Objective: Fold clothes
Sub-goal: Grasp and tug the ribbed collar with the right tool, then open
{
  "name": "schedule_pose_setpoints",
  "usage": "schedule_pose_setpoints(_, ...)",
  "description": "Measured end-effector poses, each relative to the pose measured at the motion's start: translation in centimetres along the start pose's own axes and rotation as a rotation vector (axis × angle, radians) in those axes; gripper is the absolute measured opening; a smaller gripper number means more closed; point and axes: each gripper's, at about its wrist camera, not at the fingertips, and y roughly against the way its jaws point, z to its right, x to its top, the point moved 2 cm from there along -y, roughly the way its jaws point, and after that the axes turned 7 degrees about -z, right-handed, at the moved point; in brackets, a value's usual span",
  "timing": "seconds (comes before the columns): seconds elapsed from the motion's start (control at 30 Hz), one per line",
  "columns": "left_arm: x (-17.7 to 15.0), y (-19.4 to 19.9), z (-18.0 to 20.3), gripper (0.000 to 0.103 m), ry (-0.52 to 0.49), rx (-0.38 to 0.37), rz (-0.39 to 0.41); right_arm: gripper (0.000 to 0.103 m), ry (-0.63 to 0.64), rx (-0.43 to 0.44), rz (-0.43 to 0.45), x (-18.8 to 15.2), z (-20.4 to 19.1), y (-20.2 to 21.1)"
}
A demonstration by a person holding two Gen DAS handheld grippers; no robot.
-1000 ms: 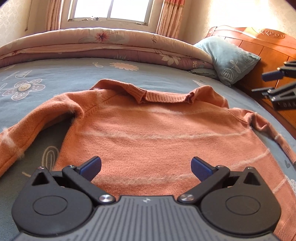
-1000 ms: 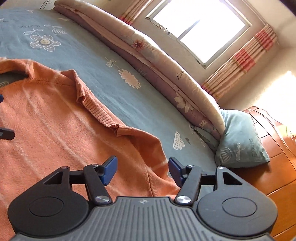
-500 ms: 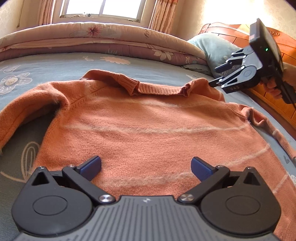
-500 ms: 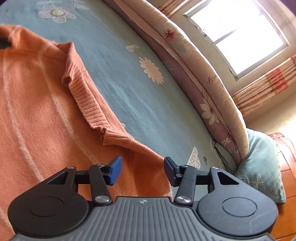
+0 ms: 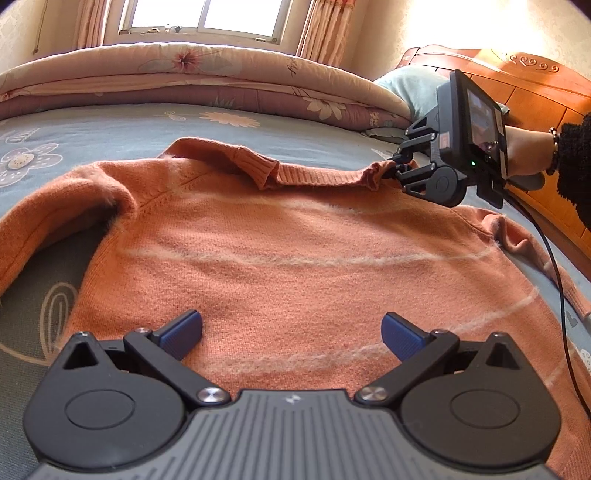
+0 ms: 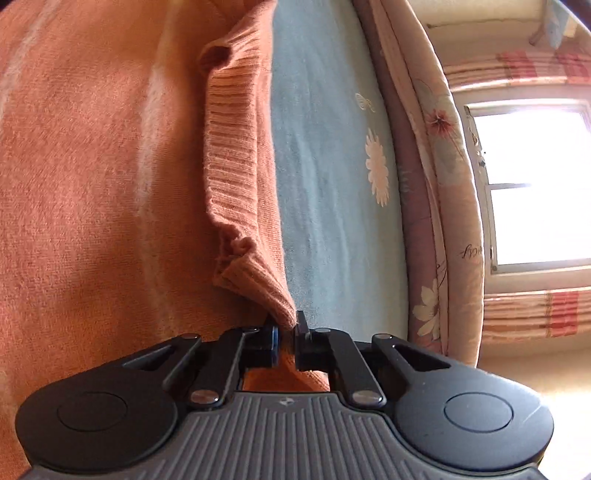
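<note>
Left gripper [image 5: 291, 330], nearest in the left wrist view: jaws spread wide, nothing between the two blue pads [image 5: 183, 330], poised above the lower body of the sweater. One orange sweater [image 5: 280, 251], pale stripes across it, lies flat on the blue floral bedsheet [image 5: 110, 122]; its hem edge is hidden beneath the gripper body. One sleeve [image 5: 48, 225] trails off to the left, the other [image 5: 524, 243] runs along the right side near the bed's edge. Bare sheet lies open beyond the collar and to the left of the body.

Right gripper [image 6: 285, 338], a person's hand [image 5: 524, 155] behind it: jaws brought together, having just closed, pinching the right end of the ribbed collar [image 6: 236, 147], which is drawn up off the sheet into a small peak. A black cable [image 5: 557, 273] hangs from this gripper over the right sleeve.

Farther back: one folded quilt [image 5: 207, 74] along the sheet's far edge, one blue pillow [image 5: 413, 88], one wooden headboard [image 5: 535, 96], one window [image 5: 207, 14] flanked by two curtains [image 5: 321, 29].
</note>
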Motion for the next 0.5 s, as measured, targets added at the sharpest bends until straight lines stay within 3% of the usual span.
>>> schedule_pose_setpoints(0.23, 0.0, 0.0, -0.2, 0.102, 0.009, -0.009, 0.003, 0.008, -0.325, -0.027, -0.029, -0.6, 4.9, -1.7)
schedule_pose_setpoints(0.43, 0.0, 0.0, -0.3, 0.102, 0.008, -0.009, 0.003, 0.006, -0.476, -0.064, -0.084, -0.8, 6.5, -4.4)
schedule_pose_setpoints(0.5, 0.0, 0.0, -0.3, 0.102, 0.008, -0.009, 0.003, 0.0, -0.538, -0.087, -0.121, -1.1, 7.2, -5.8)
